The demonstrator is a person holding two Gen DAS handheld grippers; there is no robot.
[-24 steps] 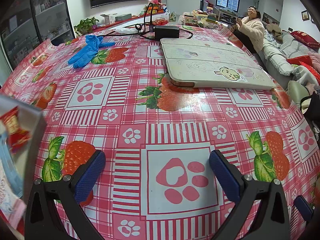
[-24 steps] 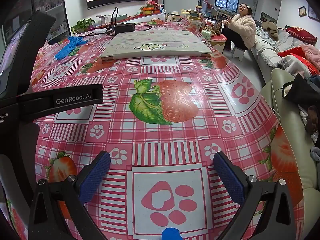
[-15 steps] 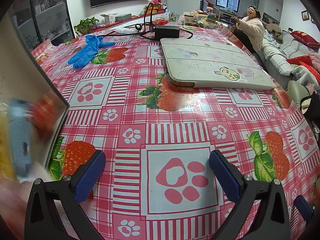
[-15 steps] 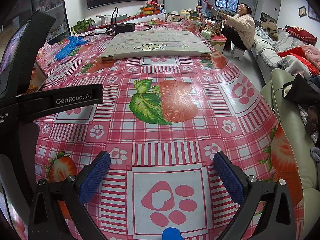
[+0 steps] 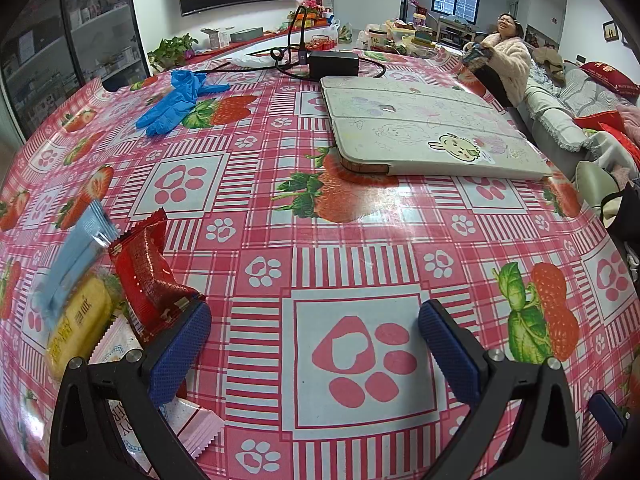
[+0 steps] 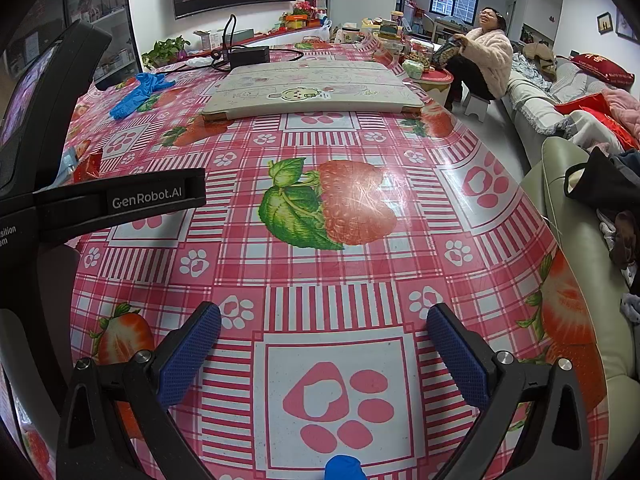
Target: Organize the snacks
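Snacks lie in a loose heap at the left edge of the table (image 5: 360,208), just beside the left gripper (image 5: 314,340): a red packet (image 5: 146,272) standing tilted on top, a blue packet (image 5: 74,264) and a yellow packet (image 5: 78,326) behind it, and pink packets (image 5: 196,426) flat beneath the gripper's left finger (image 5: 180,354). Both pairs of tongs stand wide and carry nothing; the right gripper (image 6: 324,354) hangs over bare cloth nearer the table's right edge, well apart from the heap.

Risks, as I judge them: the red packet leans against that left finger, so a careless swing could tip it or shove the pile toward the edge. Overlapping wrappers are slick, and closing on 1 may drag 2. The pink packets lie flat, hard to pinch without scraping the cloth.

Compared with 0.5 s ago, the blurred box that filled the left side of the left wrist view is gone and the packets now sit out on the cloth, sharp. Neither gripper has shifted, nor have the blue gloves (image 5: 176,100) and the white board (image 5: 424,132) toward the far edge.
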